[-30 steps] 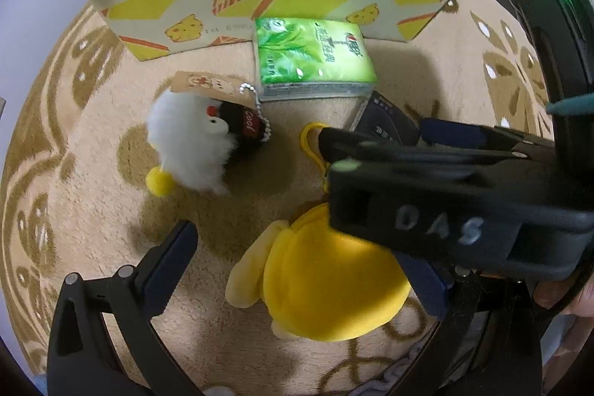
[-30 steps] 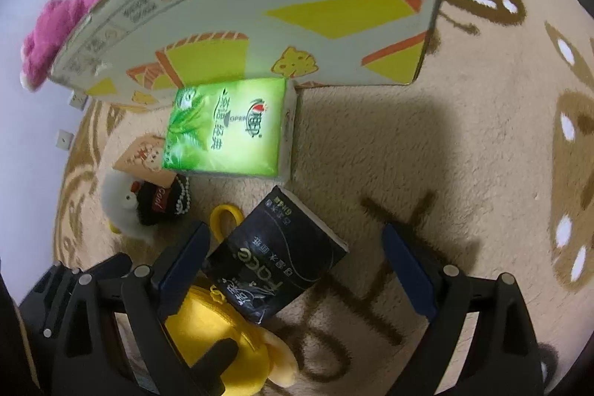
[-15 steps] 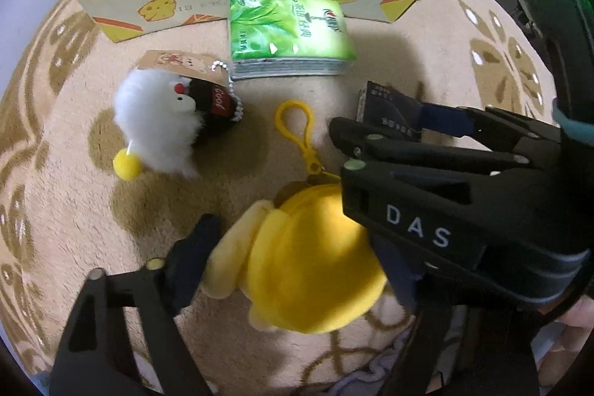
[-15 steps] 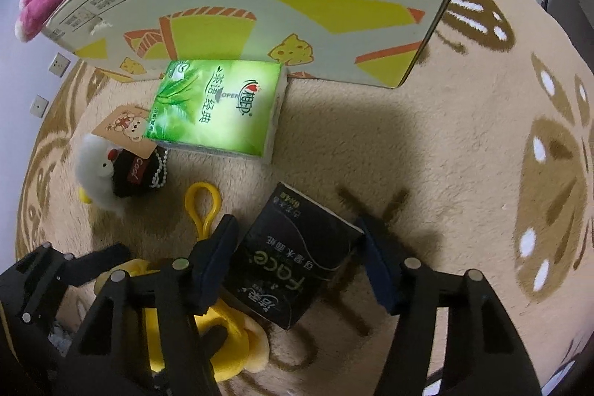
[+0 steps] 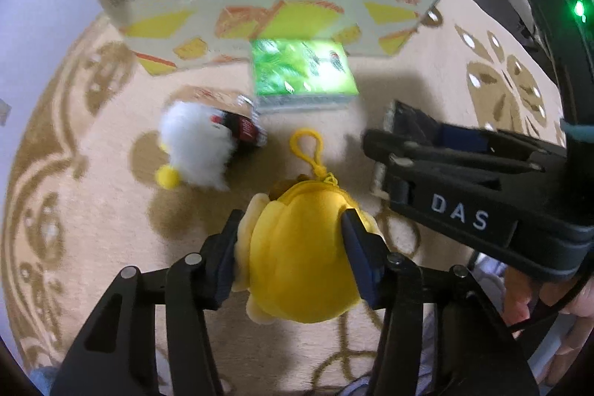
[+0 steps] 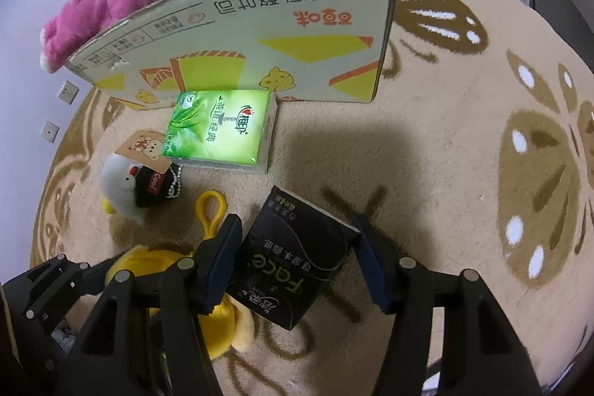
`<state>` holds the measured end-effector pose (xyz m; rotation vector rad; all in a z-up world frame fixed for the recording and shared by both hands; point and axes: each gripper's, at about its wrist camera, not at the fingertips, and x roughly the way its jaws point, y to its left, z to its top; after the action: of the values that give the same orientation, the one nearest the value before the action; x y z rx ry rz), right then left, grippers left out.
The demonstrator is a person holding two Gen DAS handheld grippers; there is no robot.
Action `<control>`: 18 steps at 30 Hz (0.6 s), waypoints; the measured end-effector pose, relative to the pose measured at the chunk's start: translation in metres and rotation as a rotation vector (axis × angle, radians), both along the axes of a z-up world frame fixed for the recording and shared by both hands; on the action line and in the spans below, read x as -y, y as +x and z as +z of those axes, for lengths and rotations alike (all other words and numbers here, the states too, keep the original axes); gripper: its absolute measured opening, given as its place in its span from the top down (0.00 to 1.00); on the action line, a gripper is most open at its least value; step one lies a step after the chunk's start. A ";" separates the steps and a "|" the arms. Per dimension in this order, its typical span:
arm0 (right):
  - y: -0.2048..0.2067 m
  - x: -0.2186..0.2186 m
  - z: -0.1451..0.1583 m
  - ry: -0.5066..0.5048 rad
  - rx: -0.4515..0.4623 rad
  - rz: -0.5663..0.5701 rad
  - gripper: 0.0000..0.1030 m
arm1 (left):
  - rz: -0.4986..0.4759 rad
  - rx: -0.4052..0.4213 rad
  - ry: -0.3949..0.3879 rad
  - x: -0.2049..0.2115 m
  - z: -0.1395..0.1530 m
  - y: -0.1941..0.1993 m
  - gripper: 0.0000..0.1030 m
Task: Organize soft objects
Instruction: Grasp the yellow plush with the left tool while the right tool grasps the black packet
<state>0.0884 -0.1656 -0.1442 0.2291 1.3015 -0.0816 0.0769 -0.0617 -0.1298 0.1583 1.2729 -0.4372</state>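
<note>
Left gripper (image 5: pixel 293 240) jaws closing, pads pressed into the yellow plush (image 5: pixel 300 255) over the beige carpet (image 6: pixel 427 151); right gripper (image 6: pixel 297 247) jaws closing on the black tissue pack (image 6: pixel 293 255); green tissue pack (image 6: pixel 222 128) lies against the cardboard box (image 6: pixel 260 36), white plush (image 6: pixel 122 184) beside it.

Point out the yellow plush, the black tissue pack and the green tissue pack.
yellow plush (image 5: pixel 300 255): left wrist view, middle of its round yellow body.
black tissue pack (image 6: pixel 293 258): right wrist view, printed top face.
green tissue pack (image 6: pixel 219 125): right wrist view, centre of its green top face.
</note>
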 end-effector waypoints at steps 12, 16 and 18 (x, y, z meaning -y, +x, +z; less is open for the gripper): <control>-0.013 0.015 0.028 -0.004 0.052 0.021 0.38 | 0.112 0.160 0.042 -0.026 0.028 -0.001 0.51; -0.016 0.011 0.034 -0.010 0.071 0.026 0.38 | 0.136 0.223 0.033 -0.027 0.043 -0.005 0.51; -0.017 0.010 0.039 -0.010 0.082 0.026 0.38 | 0.136 0.264 0.044 -0.030 0.052 -0.008 0.51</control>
<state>0.0715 -0.1756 -0.1049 0.2048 1.2218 -0.0564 0.0685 -0.0319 -0.0779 0.1603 1.0266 -0.2620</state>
